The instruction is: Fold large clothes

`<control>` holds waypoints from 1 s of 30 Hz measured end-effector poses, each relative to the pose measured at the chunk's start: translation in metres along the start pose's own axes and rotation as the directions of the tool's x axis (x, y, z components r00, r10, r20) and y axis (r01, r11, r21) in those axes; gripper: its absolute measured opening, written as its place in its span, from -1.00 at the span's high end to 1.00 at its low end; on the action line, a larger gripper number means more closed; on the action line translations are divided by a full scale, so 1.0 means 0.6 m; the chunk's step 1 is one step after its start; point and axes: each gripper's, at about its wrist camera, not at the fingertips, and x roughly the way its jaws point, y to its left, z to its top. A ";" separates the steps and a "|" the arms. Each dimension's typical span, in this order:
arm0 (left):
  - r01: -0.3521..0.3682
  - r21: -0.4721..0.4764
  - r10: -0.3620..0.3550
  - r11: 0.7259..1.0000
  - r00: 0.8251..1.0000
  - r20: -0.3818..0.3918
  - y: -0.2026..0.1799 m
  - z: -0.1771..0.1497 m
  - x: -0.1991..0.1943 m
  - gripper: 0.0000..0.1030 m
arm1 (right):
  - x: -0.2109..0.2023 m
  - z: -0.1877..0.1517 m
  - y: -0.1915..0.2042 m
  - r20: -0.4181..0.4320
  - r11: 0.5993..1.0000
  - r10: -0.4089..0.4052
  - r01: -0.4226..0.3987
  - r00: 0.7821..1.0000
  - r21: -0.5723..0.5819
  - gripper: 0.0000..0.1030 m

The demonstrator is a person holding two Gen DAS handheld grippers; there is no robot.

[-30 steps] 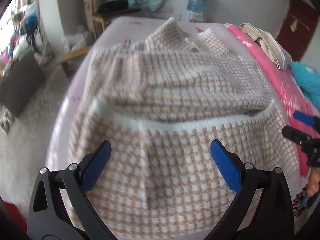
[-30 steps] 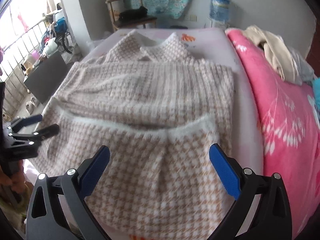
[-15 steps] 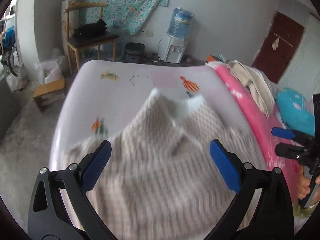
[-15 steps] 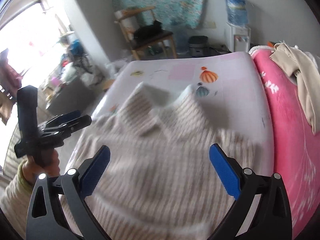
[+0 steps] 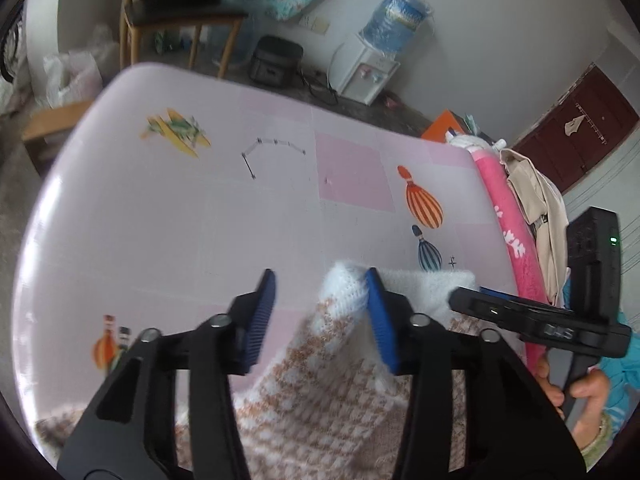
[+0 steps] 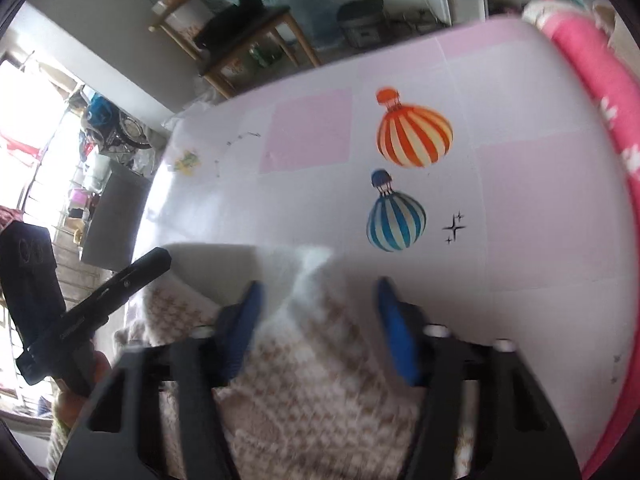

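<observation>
1. The sweater [image 5: 320,400], knitted in a brown-and-white check with a fluffy white collar, lies on the bed [image 5: 160,220] toward its near edge; the far half of the pink sheet, printed with balloons, is bare.
2. The left hand-held gripper [image 5: 320,312] is at the collar's left point. Its jaws stand apart, partly closed in, with the white trim touching the right pad; nothing is pinched yet, so I read it as released.
3. The right hand-held gripper [image 6: 316,320] sits at the collar's other point. Its jaws are likewise spread, with the white tip rising between them; the picture is blurred, but no clamp on the cloth shows.
4. Taking the 2 collar points at once looks deliberate: matched holds at the neckline would keep the top edge level, so the sweater can be lifted and laid over itself without skewing.
5. Judging by the task, this is the grasp stage of a fold. Both pads need to close on the thick trim rather than the looser knit below, which could stretch or slip.
6. A pink quilt [image 6: 600,92] runs along the bed's right edge, apart from the sweater.
</observation>
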 end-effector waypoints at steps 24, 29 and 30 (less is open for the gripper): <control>0.089 0.374 -0.107 0.923 0.994 0.028 -0.077 -0.225 -0.209 0.80 | -0.240 -0.233 0.092 0.212 0.897 0.144 -0.037 0.967 -0.441 0.36; 0.080 0.387 -0.094 0.919 0.995 0.017 -0.074 -0.250 -0.202 0.79 | -0.210 -0.166 0.103 0.151 0.935 0.240 -0.186 0.959 -0.303 0.30; 0.083 0.383 -0.094 0.920 0.996 0.009 -0.070 -0.255 -0.202 0.78 | -0.176 -0.158 0.106 0.090 0.939 0.227 -0.193 0.970 -0.284 0.30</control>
